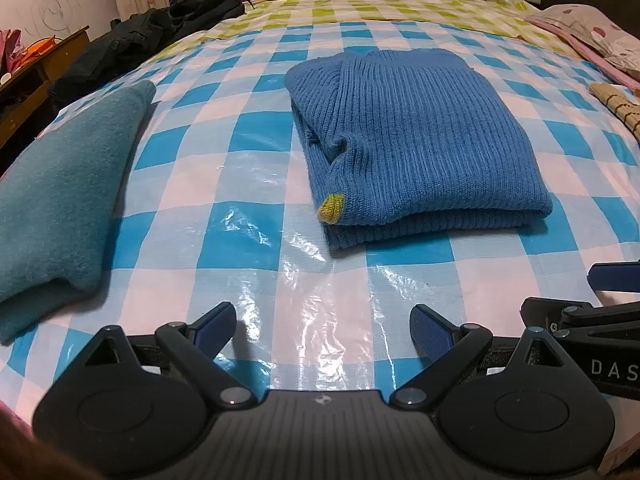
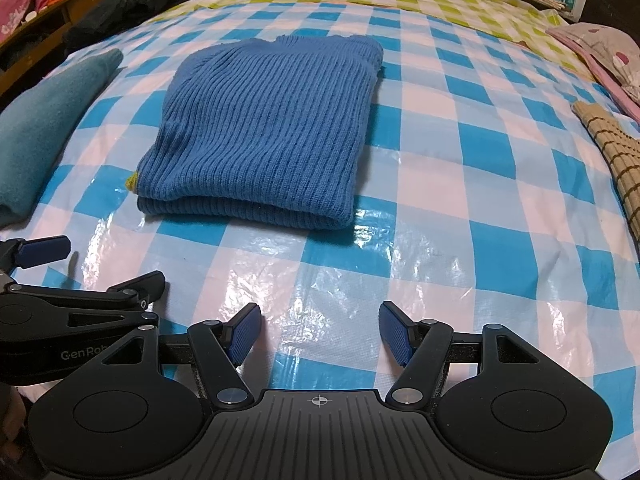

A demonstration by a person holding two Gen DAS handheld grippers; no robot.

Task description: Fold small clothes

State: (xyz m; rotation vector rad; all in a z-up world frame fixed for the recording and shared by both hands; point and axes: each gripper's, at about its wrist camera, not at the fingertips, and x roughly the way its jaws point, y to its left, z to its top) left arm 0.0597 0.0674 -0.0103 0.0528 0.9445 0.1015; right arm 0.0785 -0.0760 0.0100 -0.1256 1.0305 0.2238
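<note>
Left wrist view: the left gripper (image 1: 323, 330) hovers over the checked plastic sheet (image 1: 256, 184) with its jaws spread wide and nothing between them. The blue ribbed sweater (image 1: 412, 152) lies ahead of it and slightly to its right, well apart from the fingertips, folded into a compact rectangle with a small yellow-green cuff tip (image 1: 331, 209) showing at the near-left corner.

Right wrist view: the right gripper (image 2: 319, 334) is likewise wide and empty, with the sweater (image 2: 264, 132) ahead and slightly to its left. The two grippers sit just beside each other, both clear of the fabric.

Judged step: the fold of this sweater appears complete, and both tools are released from it.

A folded teal garment (image 1: 60, 196) lies far left of the left gripper. A tan striped cloth (image 2: 612, 160) lies far right of the right gripper, only partly in view.

Next move, as a judgement: either set the sweater aside, or reach right for the striped cloth and bring it to the bare sheet directly ahead. Either calls for a low approach and an edge pinch.
</note>
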